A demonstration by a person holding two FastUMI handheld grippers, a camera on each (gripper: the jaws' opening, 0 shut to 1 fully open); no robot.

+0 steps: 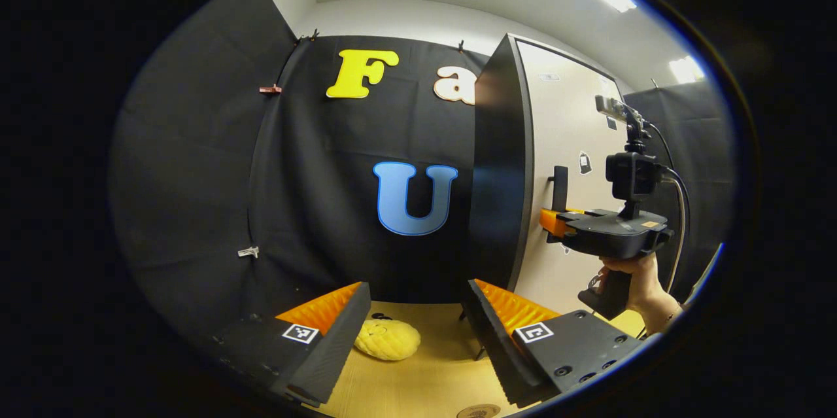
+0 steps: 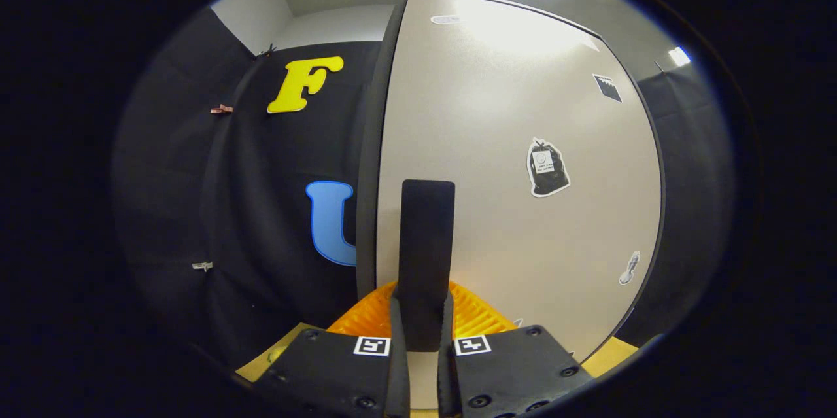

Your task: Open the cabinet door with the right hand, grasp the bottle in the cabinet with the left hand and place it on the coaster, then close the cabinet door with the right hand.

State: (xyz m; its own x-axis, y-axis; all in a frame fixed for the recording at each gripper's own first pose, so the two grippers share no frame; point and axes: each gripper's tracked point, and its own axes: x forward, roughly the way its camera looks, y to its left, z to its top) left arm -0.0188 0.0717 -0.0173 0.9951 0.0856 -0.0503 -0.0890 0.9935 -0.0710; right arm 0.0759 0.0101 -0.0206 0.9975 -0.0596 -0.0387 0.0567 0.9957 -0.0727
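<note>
A tall cabinet stands on the table, with a beige door (image 2: 497, 163) and a dark side panel (image 1: 500, 169). The door lies flat against the cabinet front and hides the inside. My right gripper (image 2: 423, 316) is shut on the door's black upright handle (image 2: 426, 235). In the left gripper view a hand holds that right gripper (image 1: 556, 220) against the same handle (image 1: 560, 186). My left gripper (image 1: 417, 288) hovers open over the table, left of the cabinet, with nothing between its fingers. A round wooden coaster (image 1: 478, 411) peeks in at the bottom edge.
A yellow, bumpy soft object (image 1: 387, 339) lies on the wooden table (image 1: 425, 379), just beyond my left gripper's fingers. Black cloth walls close the booth behind and to the left. Small stickers dot the cabinet door.
</note>
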